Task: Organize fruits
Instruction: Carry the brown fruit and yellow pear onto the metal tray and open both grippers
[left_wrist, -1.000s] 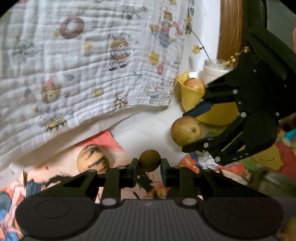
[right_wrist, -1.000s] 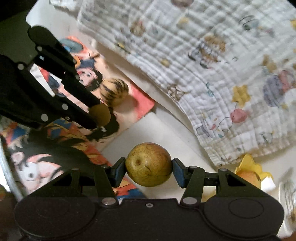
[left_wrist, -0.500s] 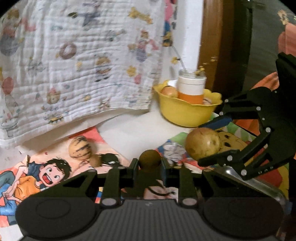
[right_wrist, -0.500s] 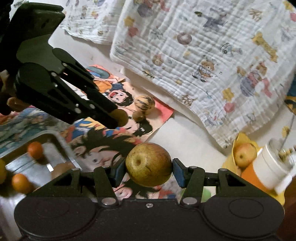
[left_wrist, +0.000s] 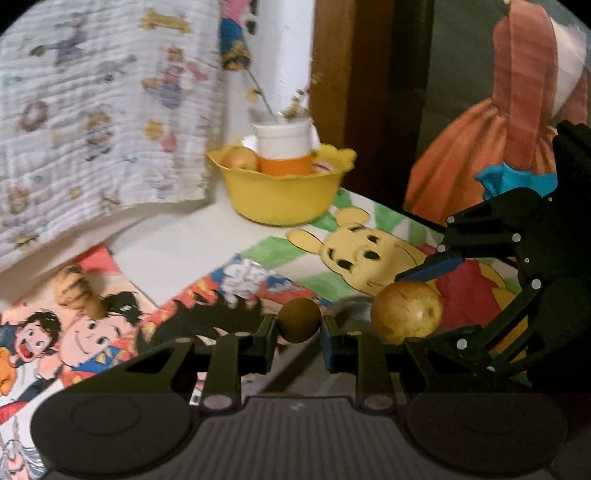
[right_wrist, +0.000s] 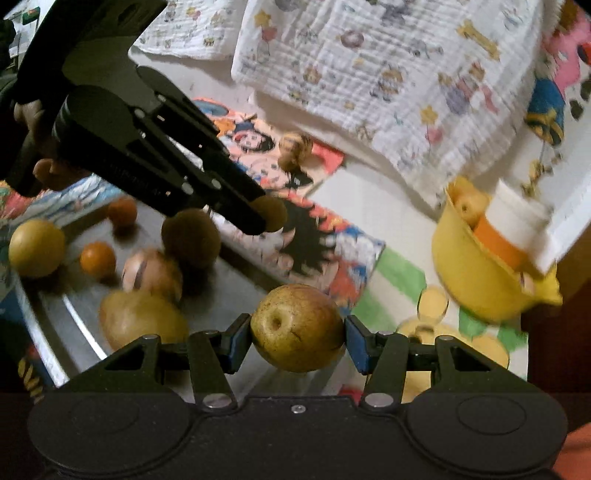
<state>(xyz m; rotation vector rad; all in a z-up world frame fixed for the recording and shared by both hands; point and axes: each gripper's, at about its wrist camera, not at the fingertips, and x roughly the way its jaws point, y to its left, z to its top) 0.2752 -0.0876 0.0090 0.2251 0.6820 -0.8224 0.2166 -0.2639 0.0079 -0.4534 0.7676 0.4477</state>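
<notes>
**Two Grippers, Two Fruits, Over a Cartoon-Covered Table**

Nearest the lens, the right gripper (right_wrist: 298, 334) is clenched on a yellow-green pear (right_wrist: 297, 326), its blue pads pressing either side and the fruit's dimpled end facing the camera. The left gripper (left_wrist: 298, 326) grips a small brown fruit (left_wrist: 299, 319) tightly between its fingertips. In the left wrist view the pear sits just to the right of the brown fruit, the two grippers close side by side above the table.

Below and left of the pear in the right wrist view lies a metal tray (right_wrist: 79, 328) holding a large yellowish fruit (right_wrist: 142, 319), a pale striped fruit (right_wrist: 153, 273), a brown round fruit (right_wrist: 191, 236), two small oranges (right_wrist: 98, 258) and a yellow fruit (right_wrist: 36, 246). A person's fingers (right_wrist: 46, 170) wrap the left gripper's handle at the far left.

Farther off, cartoon prints (left_wrist: 92, 332) cover the table, where a striped fruit (left_wrist: 72, 286) lies touching a small brown one (left_wrist: 96, 308). To the right stands a yellow bowl (left_wrist: 282, 199) with a fruit and an orange-and-white jar (left_wrist: 284, 149) inside. A printed white cloth (left_wrist: 99, 110) hangs behind at left.
</notes>
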